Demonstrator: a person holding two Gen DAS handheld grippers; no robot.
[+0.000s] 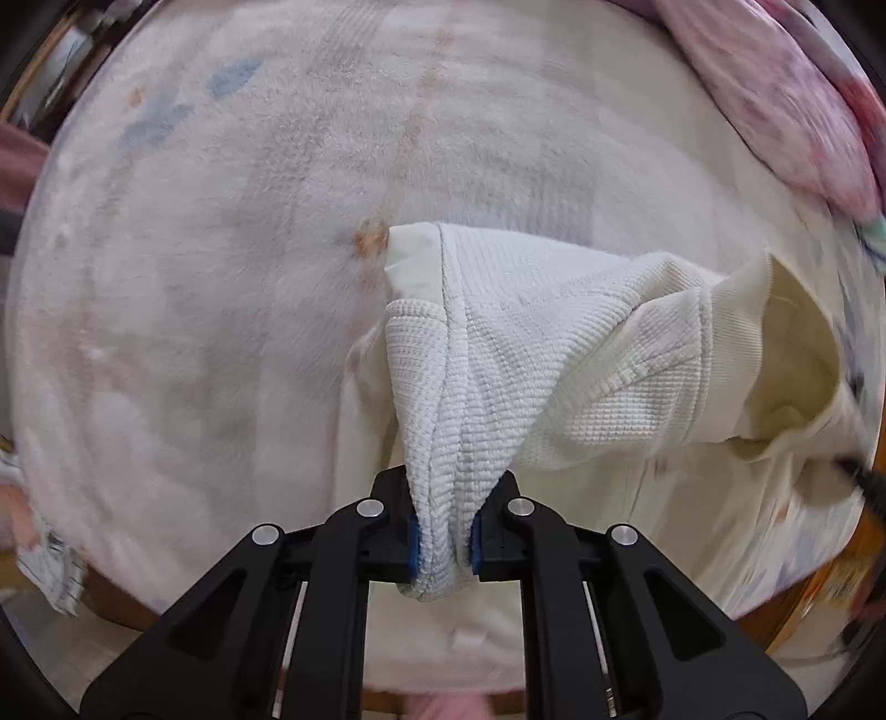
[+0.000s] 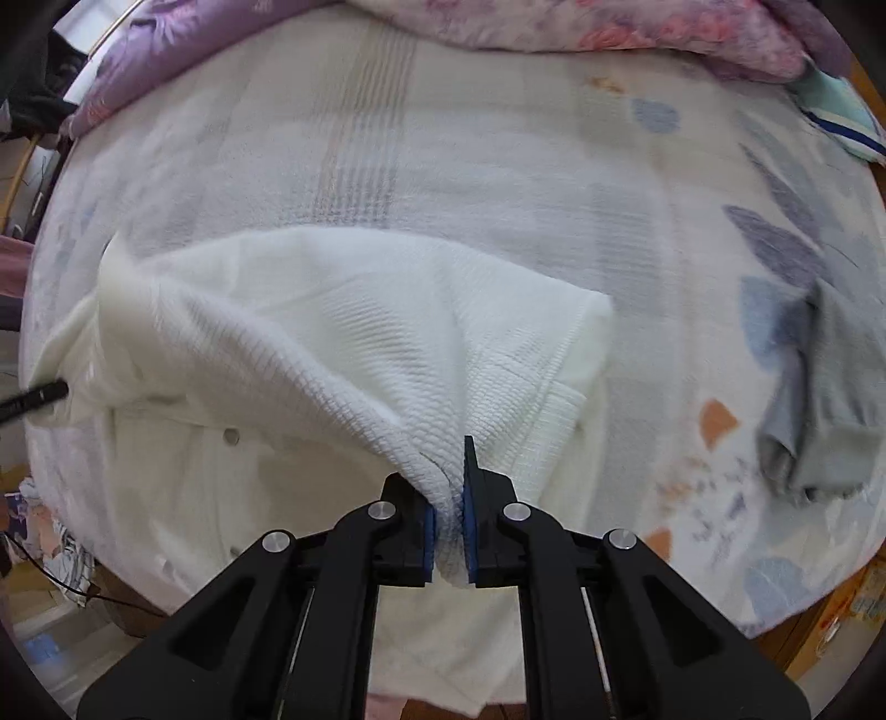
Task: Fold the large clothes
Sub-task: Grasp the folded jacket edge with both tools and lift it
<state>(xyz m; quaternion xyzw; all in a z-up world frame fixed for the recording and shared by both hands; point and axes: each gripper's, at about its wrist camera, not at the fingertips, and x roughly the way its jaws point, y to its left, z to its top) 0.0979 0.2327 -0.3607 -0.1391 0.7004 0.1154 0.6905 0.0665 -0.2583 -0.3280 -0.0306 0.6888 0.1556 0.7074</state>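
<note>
A white waffle-knit garment (image 1: 554, 332) lies on the pale patterned bedspread (image 1: 194, 277). My left gripper (image 1: 443, 545) is shut on a bunched fold of it, the cloth squeezed between the blue pads (image 1: 413, 545). The knit rises in a ridge from the bed into the jaws, and a ribbed cuff or hem (image 1: 736, 343) hangs open at the right. In the right wrist view the same garment (image 2: 332, 343) spreads left of centre, with a button (image 2: 231, 437) showing low on it. My right gripper (image 2: 448, 540) is shut on another pinched fold.
A pink and purple floral quilt (image 2: 554, 27) is heaped along the far side of the bed. A grey garment (image 2: 819, 399) lies crumpled at the right. The other gripper's black tip (image 2: 39, 396) pokes in at the left edge. Clutter lies on the floor (image 2: 55, 554) beyond the near bed edge.
</note>
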